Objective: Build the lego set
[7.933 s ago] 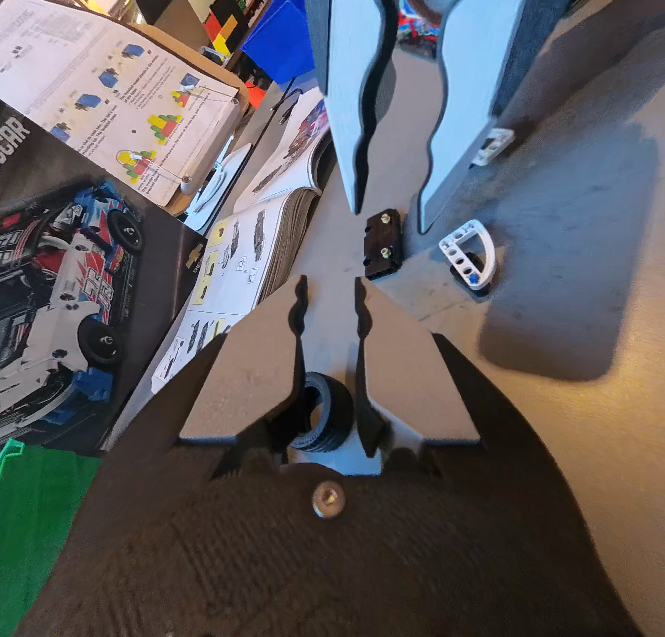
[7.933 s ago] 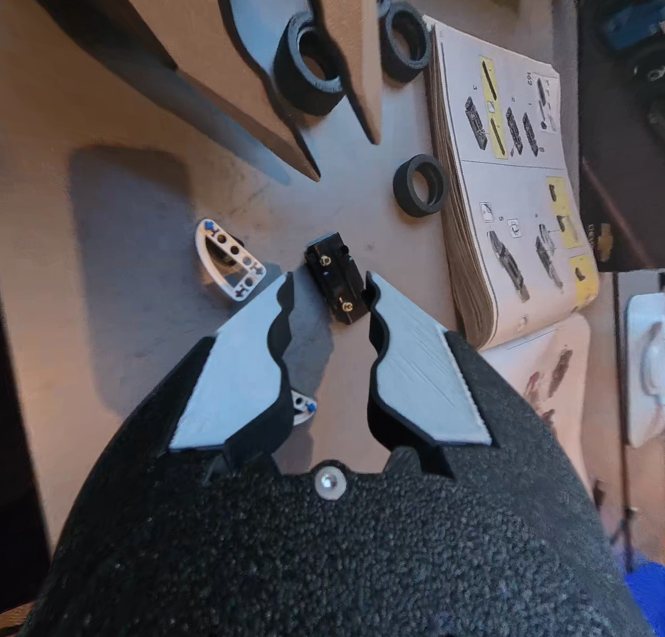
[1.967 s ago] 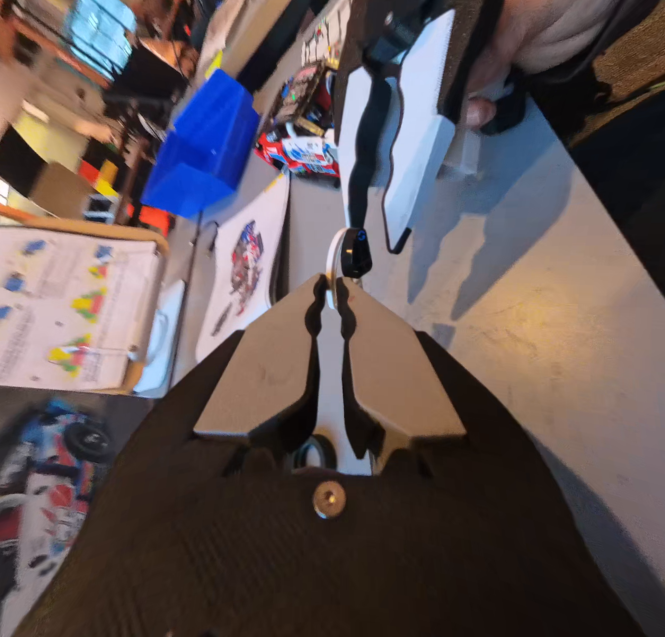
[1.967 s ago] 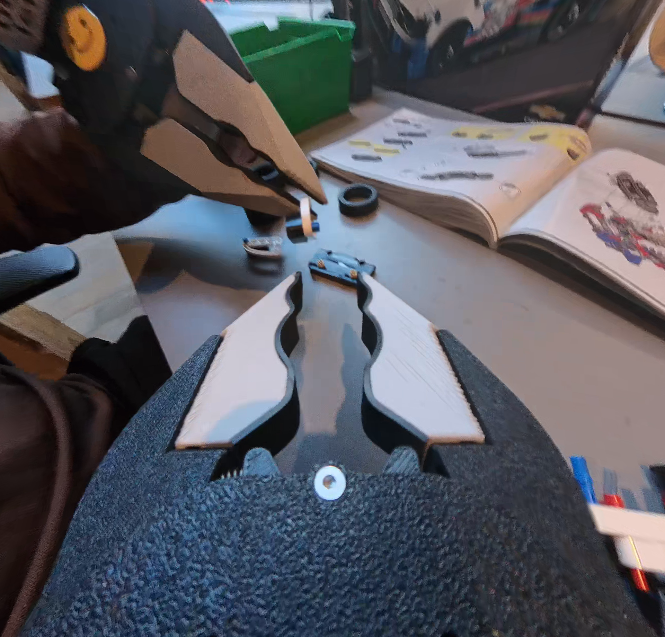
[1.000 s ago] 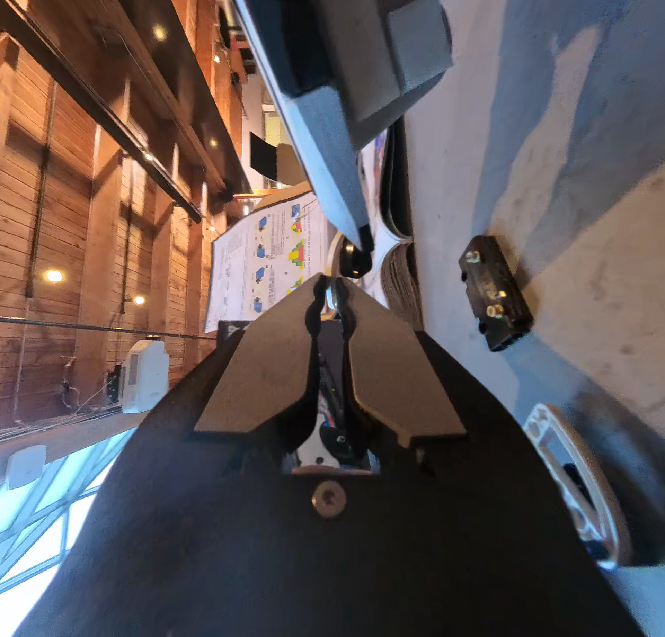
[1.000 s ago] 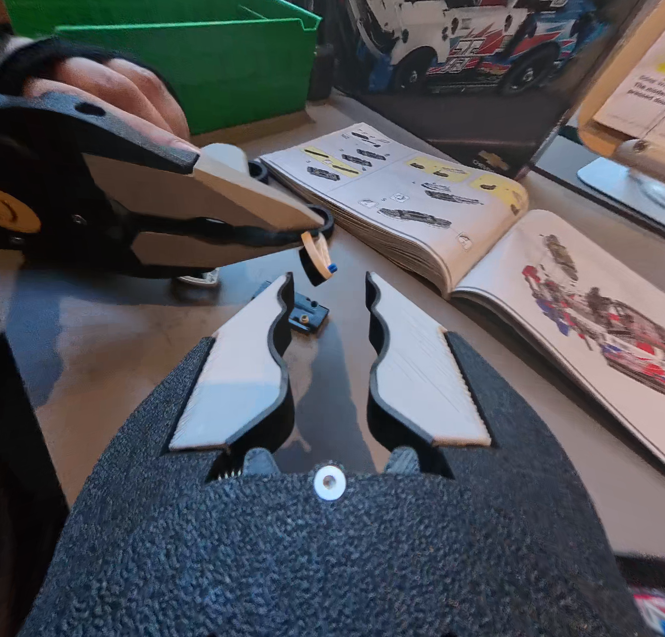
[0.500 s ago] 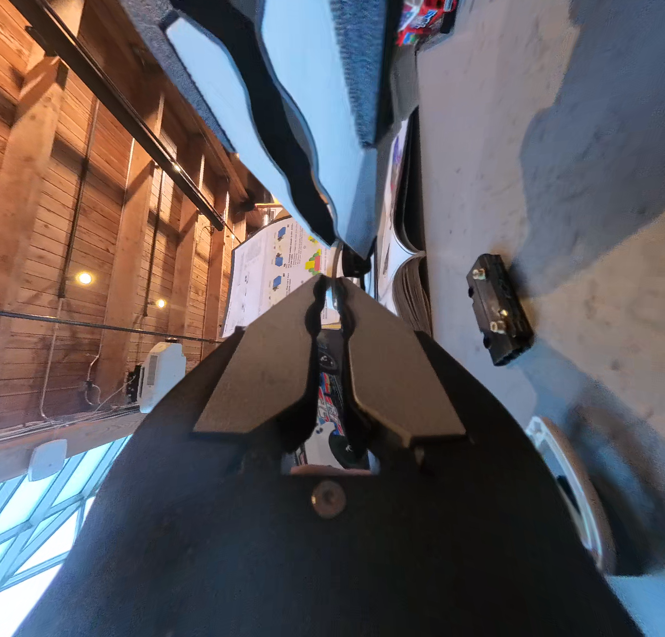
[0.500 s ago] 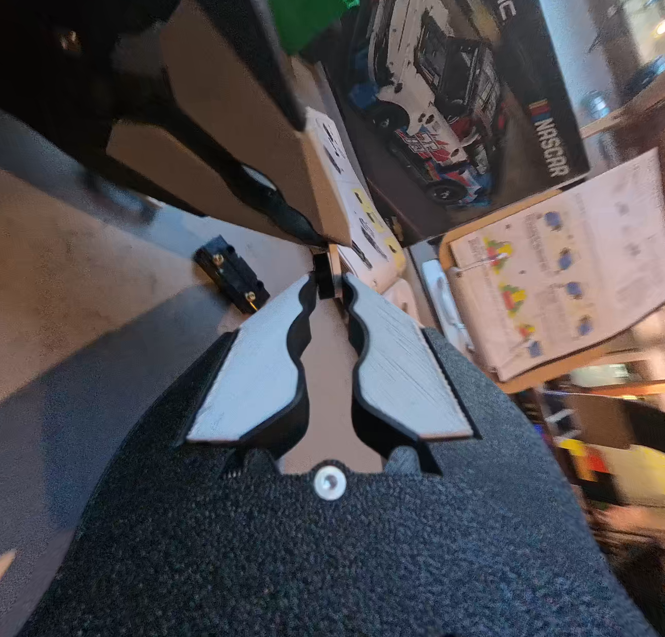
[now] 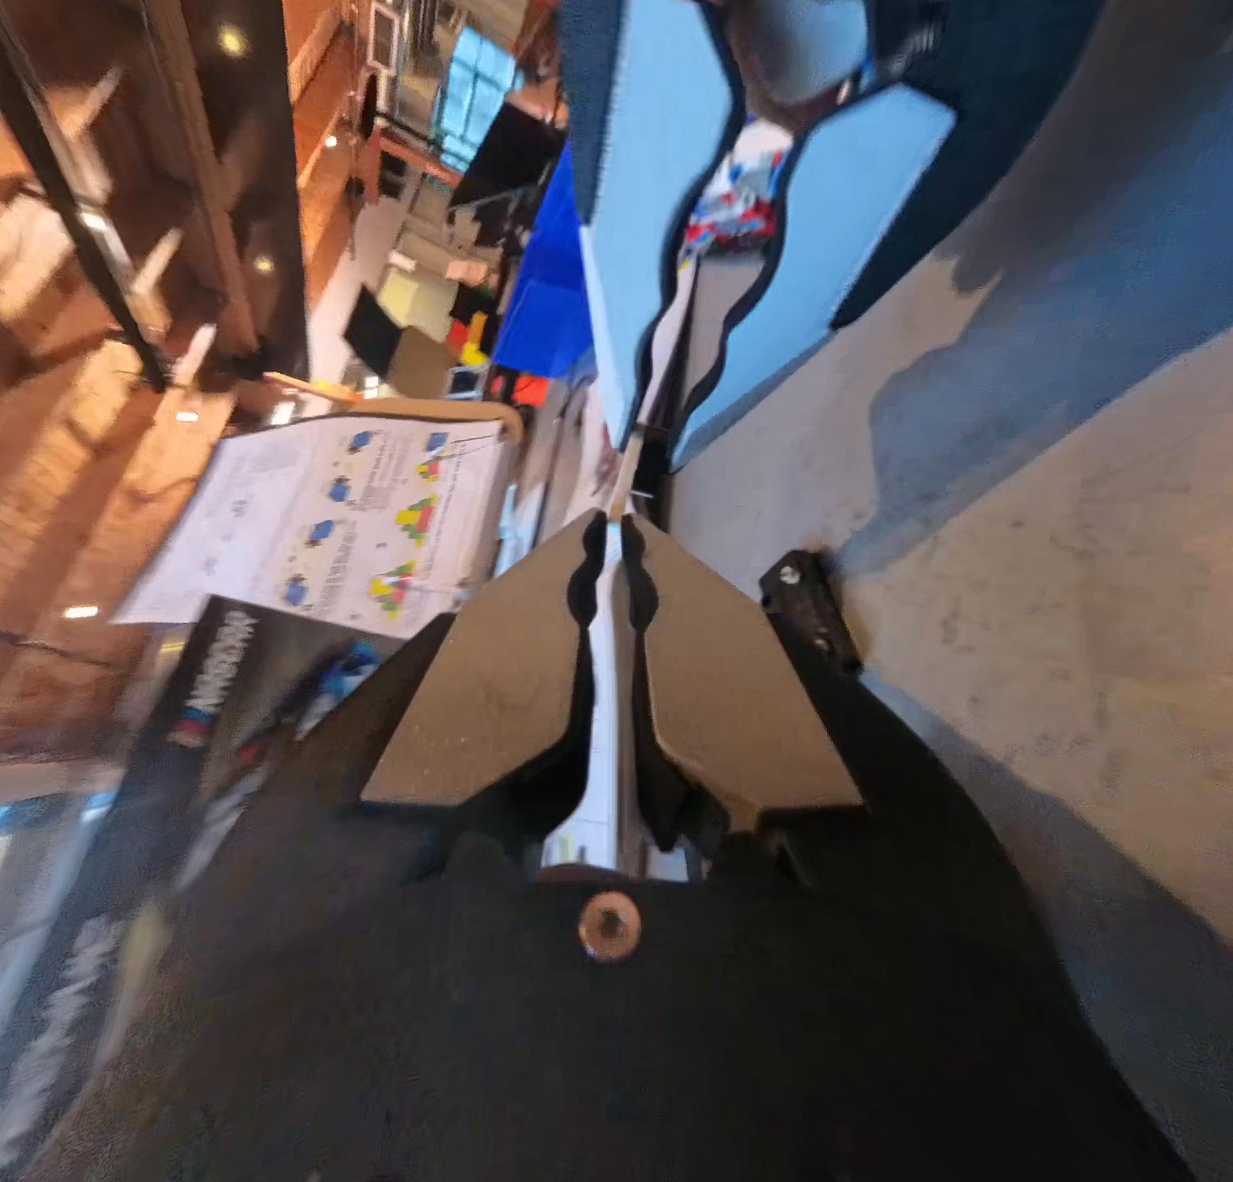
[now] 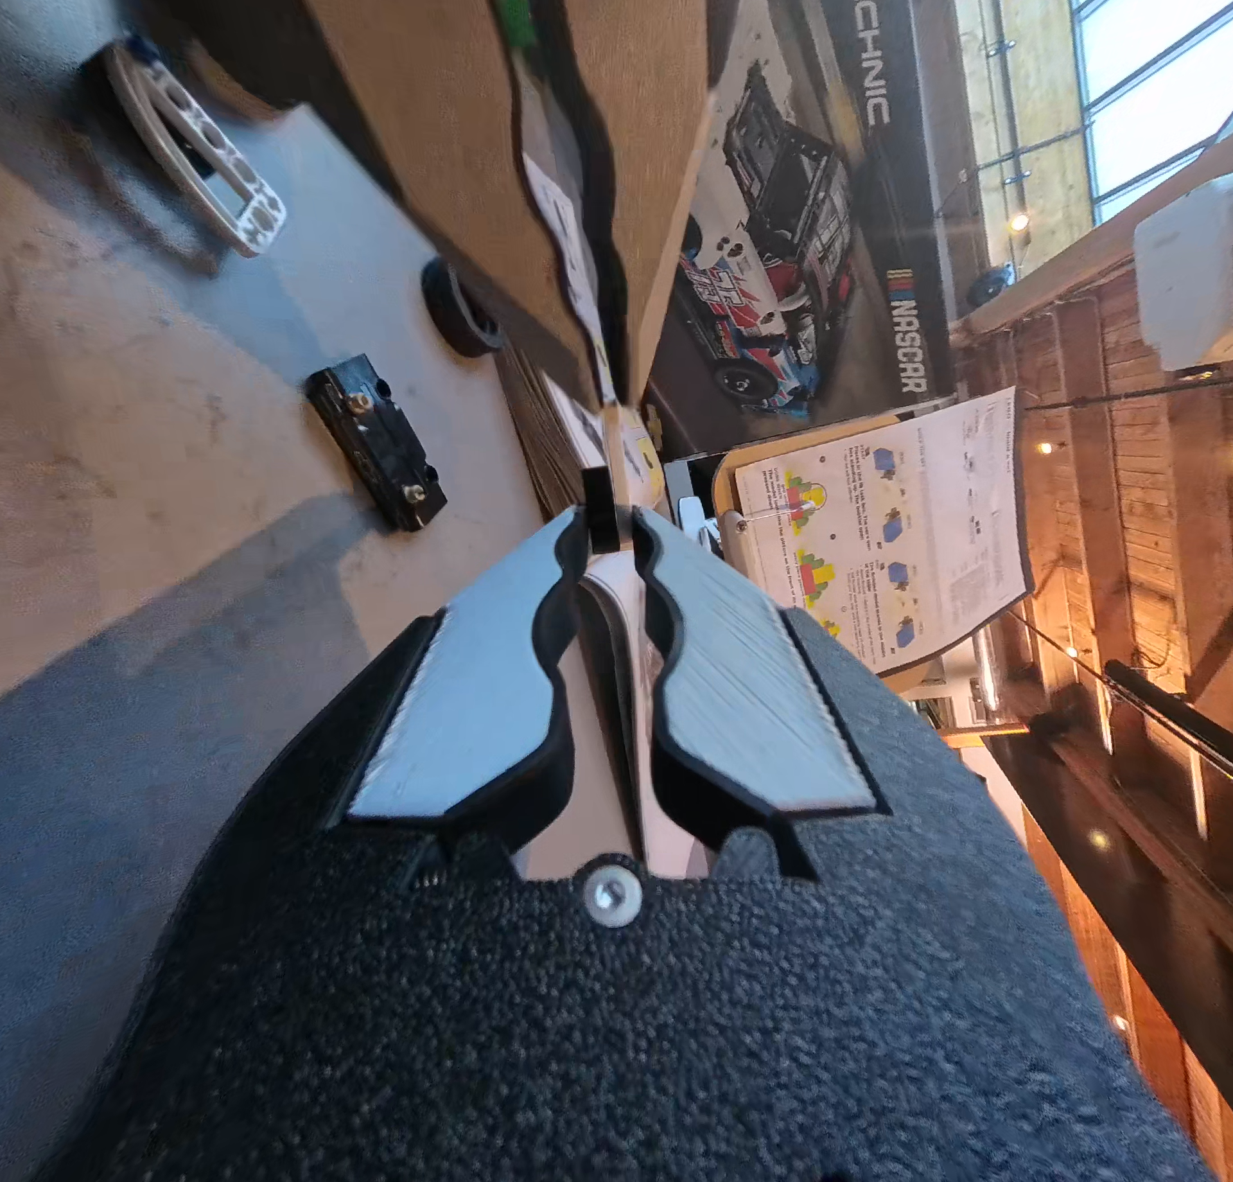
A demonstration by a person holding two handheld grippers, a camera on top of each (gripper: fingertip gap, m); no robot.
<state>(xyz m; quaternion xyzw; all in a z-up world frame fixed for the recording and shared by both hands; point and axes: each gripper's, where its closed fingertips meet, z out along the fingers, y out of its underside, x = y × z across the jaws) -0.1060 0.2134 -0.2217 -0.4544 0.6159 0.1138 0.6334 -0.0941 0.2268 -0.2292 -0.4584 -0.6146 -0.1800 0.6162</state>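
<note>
White lego piece (image 9: 624, 482) pinched between left gripper (image 9: 614, 518), right gripper (image 10: 604, 516) tips

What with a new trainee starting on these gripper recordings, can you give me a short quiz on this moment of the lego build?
1. True or false: the left gripper is open and empty.
2. Where is the black block with brass pins? A: lying on the table. B: in a drawer. C: on the floor.
3. Fill in the colour: the right gripper pinches a small ____ part at its tips.

Key: 1 false, it is shut on a thin white piece. 2 A. 3 black.
</note>
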